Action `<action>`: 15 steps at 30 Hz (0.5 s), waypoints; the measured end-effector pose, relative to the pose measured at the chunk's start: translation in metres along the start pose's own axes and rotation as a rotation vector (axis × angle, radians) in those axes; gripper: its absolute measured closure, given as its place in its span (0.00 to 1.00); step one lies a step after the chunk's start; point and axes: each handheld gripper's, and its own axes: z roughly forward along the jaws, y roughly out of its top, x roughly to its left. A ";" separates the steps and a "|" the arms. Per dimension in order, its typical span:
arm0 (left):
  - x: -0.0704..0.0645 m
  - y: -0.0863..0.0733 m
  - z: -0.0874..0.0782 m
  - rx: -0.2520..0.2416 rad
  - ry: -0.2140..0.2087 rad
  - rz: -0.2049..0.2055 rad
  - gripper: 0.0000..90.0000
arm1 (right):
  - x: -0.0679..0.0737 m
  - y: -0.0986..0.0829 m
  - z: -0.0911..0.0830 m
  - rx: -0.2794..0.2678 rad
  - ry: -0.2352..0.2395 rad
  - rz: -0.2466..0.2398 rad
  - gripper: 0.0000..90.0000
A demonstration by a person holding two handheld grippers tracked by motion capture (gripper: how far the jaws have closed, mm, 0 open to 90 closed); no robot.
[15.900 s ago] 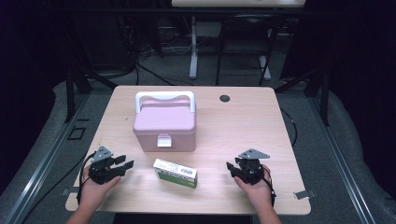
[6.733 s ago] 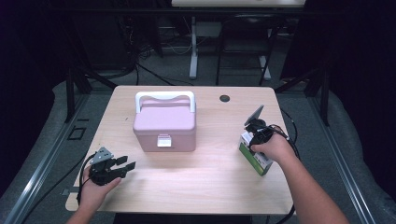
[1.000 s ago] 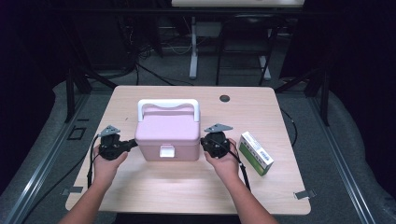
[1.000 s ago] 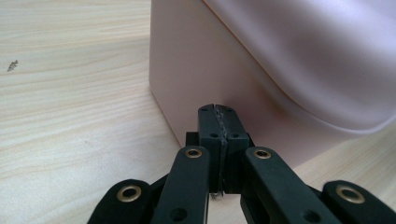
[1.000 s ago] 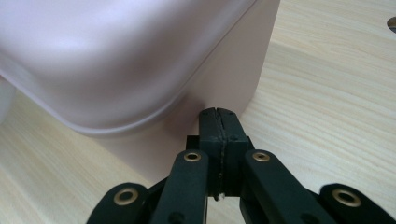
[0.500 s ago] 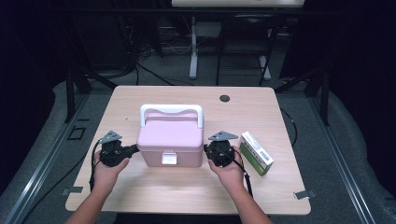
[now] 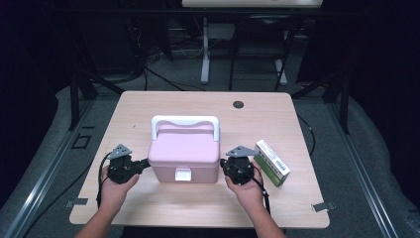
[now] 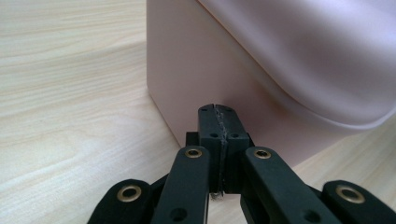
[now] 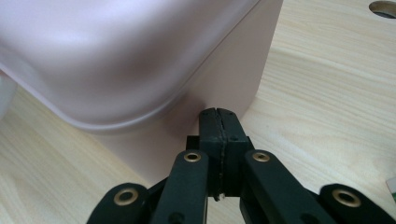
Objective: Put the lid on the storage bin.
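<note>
A pink lidded box (image 7: 184,151) with a white handle (image 7: 184,120) and a white front latch (image 7: 183,174) stands near the table's front middle. My left gripper (image 7: 143,164) presses its shut jaws against the box's left wall (image 8: 196,79); nothing is held between them. My right gripper (image 7: 224,165) does the same on the box's right wall (image 9: 219,79), jaws shut and empty. In the left gripper view the left gripper (image 8: 218,122) touches the wall low down, under the lid's overhang. The right gripper (image 9: 218,122) sits likewise below the lid rim.
A green and white carton (image 7: 271,162) lies just right of my right hand. The wooden table (image 7: 148,106) has a round cable hole (image 7: 238,104) at the back, also seen as the cable hole (image 9: 384,8) in the right gripper view. Bare tabletop lies behind and in front of the box.
Both grippers, pressed on the box's sides, have slid the box toward the table's front edge. The carton stays where it lay.
</note>
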 end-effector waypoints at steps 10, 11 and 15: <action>-0.012 -0.006 -0.006 0.013 -0.011 0.022 1.00 | 0.003 -0.009 -0.013 0.008 -0.002 0.008 1.00; -0.014 -0.007 -0.007 0.011 -0.016 0.024 1.00 | 0.004 -0.011 -0.016 0.008 -0.001 0.003 1.00; -0.017 -0.010 -0.010 0.017 -0.023 0.031 1.00 | 0.006 -0.015 -0.022 0.011 0.000 -0.001 1.00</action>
